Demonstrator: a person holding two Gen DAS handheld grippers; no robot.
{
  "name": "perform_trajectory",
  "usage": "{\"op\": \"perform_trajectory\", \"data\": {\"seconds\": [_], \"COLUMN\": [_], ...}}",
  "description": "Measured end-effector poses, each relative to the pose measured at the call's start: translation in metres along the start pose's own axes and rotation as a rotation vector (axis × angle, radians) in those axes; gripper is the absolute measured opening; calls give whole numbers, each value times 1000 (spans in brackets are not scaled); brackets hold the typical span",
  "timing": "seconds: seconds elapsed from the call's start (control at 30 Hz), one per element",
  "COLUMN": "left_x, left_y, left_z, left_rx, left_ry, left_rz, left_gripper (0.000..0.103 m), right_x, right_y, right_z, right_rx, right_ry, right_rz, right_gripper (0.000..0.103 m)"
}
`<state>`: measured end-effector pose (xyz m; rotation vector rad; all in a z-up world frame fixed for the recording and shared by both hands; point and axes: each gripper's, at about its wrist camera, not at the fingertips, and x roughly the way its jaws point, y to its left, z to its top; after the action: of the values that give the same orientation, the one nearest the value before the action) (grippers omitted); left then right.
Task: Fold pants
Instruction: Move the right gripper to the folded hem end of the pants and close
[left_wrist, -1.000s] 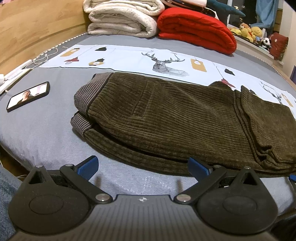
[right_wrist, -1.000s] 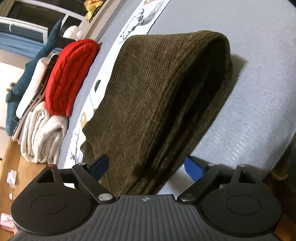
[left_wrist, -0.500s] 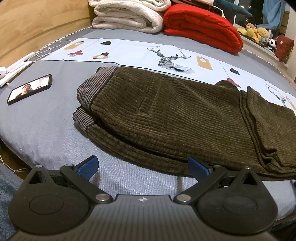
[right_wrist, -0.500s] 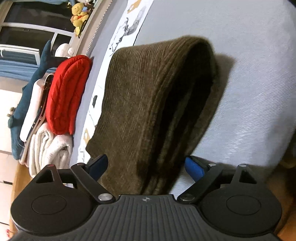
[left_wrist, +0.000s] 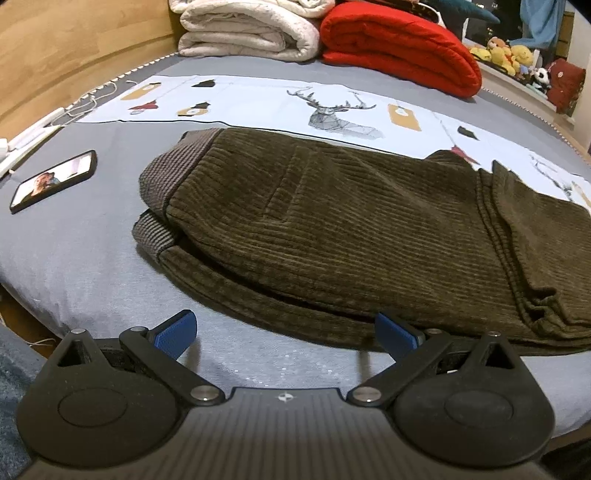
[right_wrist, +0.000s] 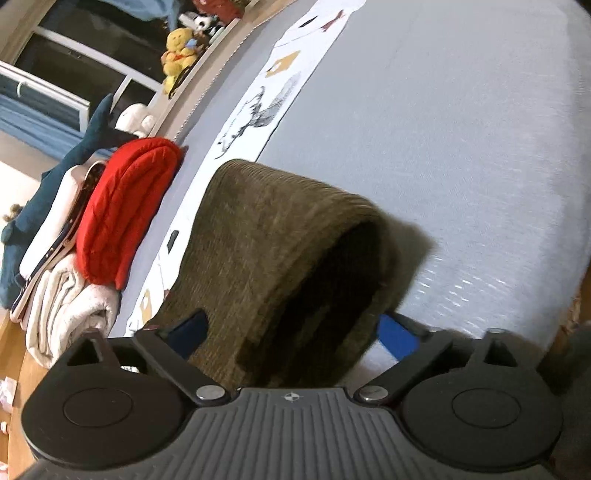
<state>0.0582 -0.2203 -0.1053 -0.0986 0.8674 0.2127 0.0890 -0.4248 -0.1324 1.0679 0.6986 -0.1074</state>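
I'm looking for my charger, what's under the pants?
The pants lie on the grey bedsheet and overlap the deer-print cloth at their far edge. Anything beneath them is covered.

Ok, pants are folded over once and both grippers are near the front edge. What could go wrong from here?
1. The right gripper straddles the thick folded end of the pants as its jaws open; closing there may catch only some layers, and the stack could splay.
2. The left gripper is open over bare sheet, short of the hem, so closing there would likely miss.
3. The phone lies beside the waistband; dragging the fabric that way might nudge it.
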Motion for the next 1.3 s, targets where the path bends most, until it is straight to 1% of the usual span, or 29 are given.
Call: {"op": "perform_trajectory", "data": {"seconds": [0.07, 0.13, 0.2, 0.23, 0.3, 0.43, 0.5, 0.6, 0.67, 0.77, 0.8, 0.83, 0.93, 0.97, 1.03, 1.1, 1.17, 1.3], "left_x": [2, 3, 4, 4, 4, 3, 3, 4, 4, 4, 5, 6, 6, 6, 6, 5, 4, 1], "left_y": [3, 6, 7, 7, 6, 3, 2, 3, 4, 6, 7, 8, 9, 8, 8, 10, 11, 17], "left_z": [0, 1, 2, 3, 3, 4, 4, 4, 4, 3, 3, 3, 3, 3, 3, 3, 4, 7], "left_rx": [-12, -27, -35, -39, -40, -29, -29, -37, -40, -41, -43, -45, -52, -52, -52, -57, -62, -94], "left_ry": [4, 10, 15, 19, 21, 16, 21, 24, 22, 23, 26, 29, 31, 31, 27, 20, 16, 10], "left_rz": [8, 11, 9, 3, -5, -13, -21, -19, -15, -5, -3, -1, 4, 5, 6, 8, 10, 5], "left_gripper": [103, 103, 103, 103, 103, 103, 103, 103, 103, 103, 103, 103, 103, 103, 103, 103, 103, 103], "right_x": [0, -4, -9, -12, -17, -26, -27, -19, -13, -1, 3, 7, 11, 12, 11, 8, 9, 21], "right_y": [1, 0, -1, -2, -2, -6, -12, -15, -17, -18, -16, -12, 2, 4, 4, -3, -2, 8], "right_z": [1, -1, -2, -1, 2, 14, 19, 30, 36, 38, 36, 32, 25, 24, 26, 28, 31, 27], "right_rx": [1, -1, -4, -7, -26, -64, -62, -42, -11, 37, 37, 14, -109, -125, -103, -52, -66, -168], "right_ry": [0, -6, -12, -16, -36, -116, -140, -120, -99, -25, 11, 38, 37, 36, 19, -23, -59, -36], "right_rz": [-6, -15, -31, -41, -72, -169, -185, -172, -134, -42, -10, -1, -34, -41, -47, -59, -84, -100], "right_gripper": [102, 99, 92, 91, 91, 91, 91, 92, 93, 93, 93, 93, 94, 94, 93, 87, 87, 95]}}
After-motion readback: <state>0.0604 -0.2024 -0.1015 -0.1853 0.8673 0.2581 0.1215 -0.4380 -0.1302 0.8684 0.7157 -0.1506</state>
